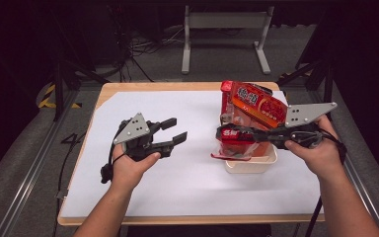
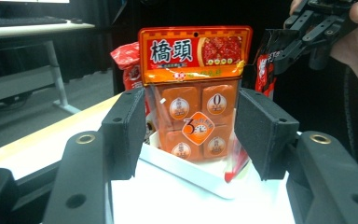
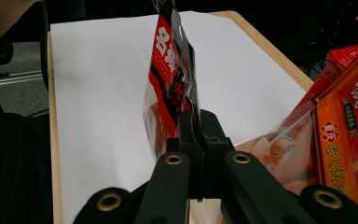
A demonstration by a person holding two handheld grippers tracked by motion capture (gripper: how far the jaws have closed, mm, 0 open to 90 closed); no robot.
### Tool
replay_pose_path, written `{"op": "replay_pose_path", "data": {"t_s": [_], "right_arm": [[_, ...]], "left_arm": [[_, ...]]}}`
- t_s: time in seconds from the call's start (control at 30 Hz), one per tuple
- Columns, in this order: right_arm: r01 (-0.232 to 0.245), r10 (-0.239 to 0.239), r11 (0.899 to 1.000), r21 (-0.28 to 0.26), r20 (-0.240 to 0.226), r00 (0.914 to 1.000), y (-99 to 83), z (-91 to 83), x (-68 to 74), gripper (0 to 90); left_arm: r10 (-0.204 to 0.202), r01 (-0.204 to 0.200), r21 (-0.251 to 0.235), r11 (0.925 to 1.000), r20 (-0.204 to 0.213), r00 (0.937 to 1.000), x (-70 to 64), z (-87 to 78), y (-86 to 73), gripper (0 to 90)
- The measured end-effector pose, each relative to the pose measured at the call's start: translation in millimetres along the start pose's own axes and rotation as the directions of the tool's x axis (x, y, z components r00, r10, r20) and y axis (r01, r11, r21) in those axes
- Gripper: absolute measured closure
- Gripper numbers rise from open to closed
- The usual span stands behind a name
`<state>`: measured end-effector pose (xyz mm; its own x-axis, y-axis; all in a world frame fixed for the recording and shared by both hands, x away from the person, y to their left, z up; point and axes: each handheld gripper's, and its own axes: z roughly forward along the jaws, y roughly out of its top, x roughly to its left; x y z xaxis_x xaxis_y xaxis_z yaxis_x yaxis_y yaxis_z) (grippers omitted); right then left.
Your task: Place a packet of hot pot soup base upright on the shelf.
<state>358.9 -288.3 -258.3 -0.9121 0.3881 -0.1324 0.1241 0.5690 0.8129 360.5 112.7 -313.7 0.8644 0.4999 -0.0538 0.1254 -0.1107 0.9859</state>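
My right gripper [image 1: 222, 133] is shut on the top edge of a red-and-black snack pouch [image 1: 233, 143], which hangs over the left side of a white tray [image 1: 256, 166]; the same pouch [image 3: 170, 79] rises from its pinched jaws [image 3: 196, 122]. An orange pouch of wrapped squares [image 1: 256, 106] stands upright in the tray, facing my left gripper's camera [image 2: 195, 84]. My left gripper [image 1: 173, 129] is open and empty above the white sheet, left of the tray, its pads [image 2: 128, 130] framing the orange pouch from a distance. The right gripper [image 2: 307, 32] shows at the top right there.
A red packet [image 2: 127, 63] sits behind the orange pouch. A white sheet [image 1: 177, 163] covers the wooden table [image 1: 128, 87]. Beyond the far edge are a metal stand [image 1: 224, 29] and cables on the floor.
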Motion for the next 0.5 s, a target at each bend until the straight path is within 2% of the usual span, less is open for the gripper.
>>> {"op": "replay_pose_path", "data": {"t_s": [0.23,0.5], "right_arm": [[-0.014,0.014,1.0,0.012,0.017,0.9998,-4.2,-7.7,-4.5,90.0],[-0.017,0.016,0.999,0.037,0.035,0.9993,-7.1,-15.0,-7.7,90.0]], "left_arm": [[-0.009,0.01,0.004,0.9999,-0.023,0.9997,6.5,-6.0,0.0,42.2],[-0.01,0.01,0.003,0.9999,-0.028,0.9995,8.4,-8.1,0.2,42.0]]}}
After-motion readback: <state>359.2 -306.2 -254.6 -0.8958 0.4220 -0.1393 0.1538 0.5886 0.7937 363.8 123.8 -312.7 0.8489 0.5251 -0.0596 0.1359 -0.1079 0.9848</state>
